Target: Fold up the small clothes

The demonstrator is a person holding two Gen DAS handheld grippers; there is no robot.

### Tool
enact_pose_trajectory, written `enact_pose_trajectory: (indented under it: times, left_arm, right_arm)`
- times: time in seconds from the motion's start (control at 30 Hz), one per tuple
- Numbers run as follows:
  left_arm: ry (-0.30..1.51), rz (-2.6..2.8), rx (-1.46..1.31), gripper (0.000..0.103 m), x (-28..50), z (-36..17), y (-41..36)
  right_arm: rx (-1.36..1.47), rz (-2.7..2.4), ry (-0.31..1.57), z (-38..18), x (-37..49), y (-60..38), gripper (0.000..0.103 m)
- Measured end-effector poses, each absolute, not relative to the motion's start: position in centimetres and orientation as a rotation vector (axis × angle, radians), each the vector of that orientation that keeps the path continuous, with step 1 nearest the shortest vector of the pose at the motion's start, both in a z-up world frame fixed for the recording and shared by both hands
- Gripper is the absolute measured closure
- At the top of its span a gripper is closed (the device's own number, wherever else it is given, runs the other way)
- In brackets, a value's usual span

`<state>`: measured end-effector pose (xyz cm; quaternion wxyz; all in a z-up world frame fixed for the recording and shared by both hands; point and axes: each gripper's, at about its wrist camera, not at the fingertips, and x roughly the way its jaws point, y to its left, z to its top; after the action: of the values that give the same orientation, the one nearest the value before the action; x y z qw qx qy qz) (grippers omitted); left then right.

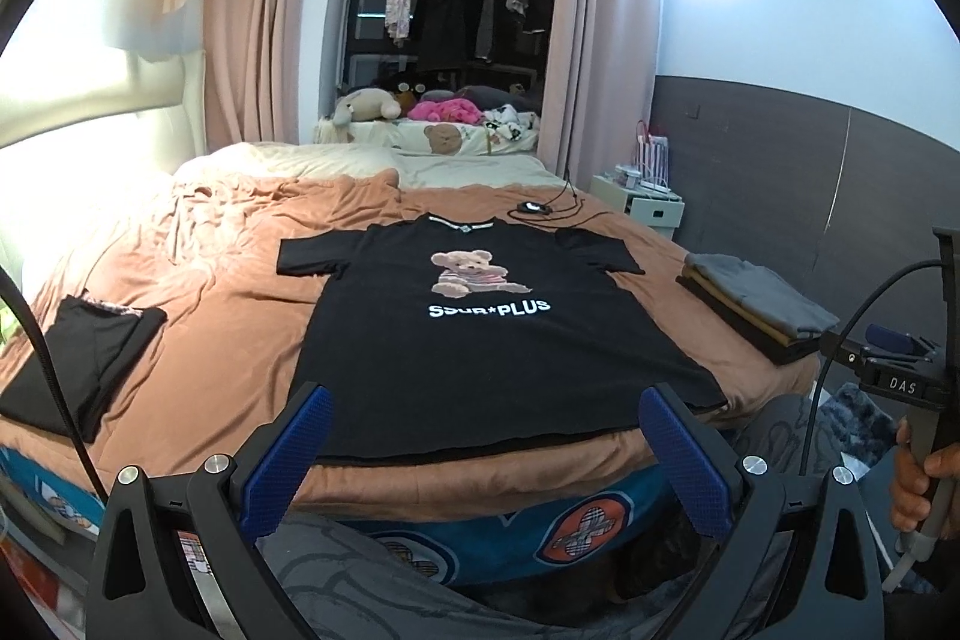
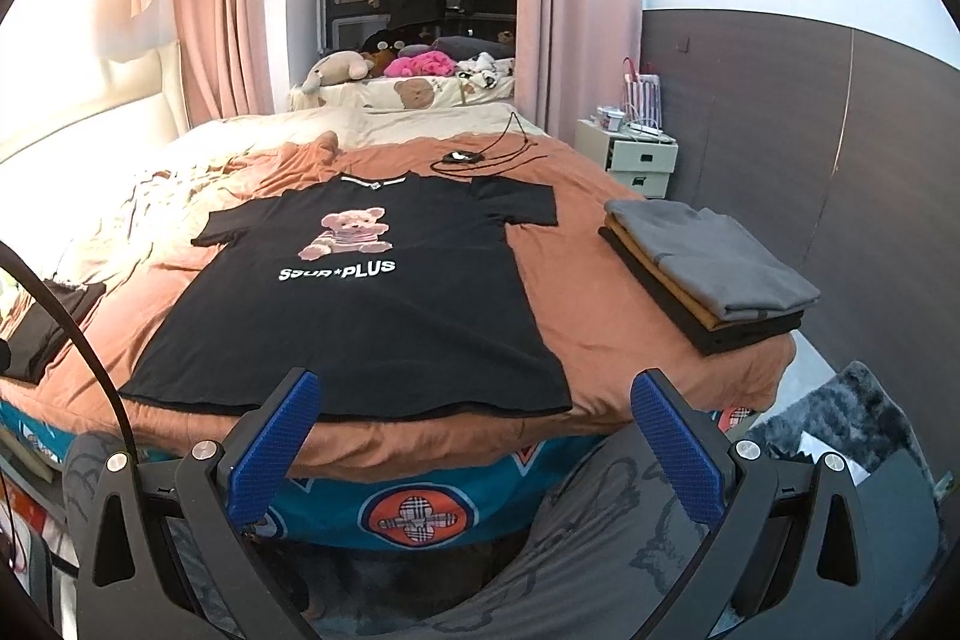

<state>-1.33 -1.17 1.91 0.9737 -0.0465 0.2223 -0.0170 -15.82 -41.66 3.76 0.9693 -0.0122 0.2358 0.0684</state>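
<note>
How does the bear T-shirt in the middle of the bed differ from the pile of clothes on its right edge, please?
The bear T-shirt lies spread flat and unfolded; the pile of clothes is folded and stacked. The T-shirt is one black garment with a print; the pile shows plain grey, mustard and black layers. Both rest on the brown blanket.

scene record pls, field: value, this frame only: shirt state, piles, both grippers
shirt: black T-shirt lies flat, print up, unfolded, on orange bedspread
right sleeve: tucked over itself
done pile: folded stack, grey on top, on the shirt's right
other garment: dark item on the shirt's left
left gripper: open, empty, short of the hem
right gripper: open, empty, short of the hem
</note>
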Motion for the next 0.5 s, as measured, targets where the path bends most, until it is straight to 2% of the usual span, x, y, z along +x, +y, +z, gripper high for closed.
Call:
enact_pose_trajectory:
  times: [0.5]
  left_arm:
    - [0.428,-0.019,-0.078,0.000,-2.9,2.1,-1.4]
  right_arm:
    - [-0.017,0.152,0.458,3.8,-17.3,-41.9,0.000]
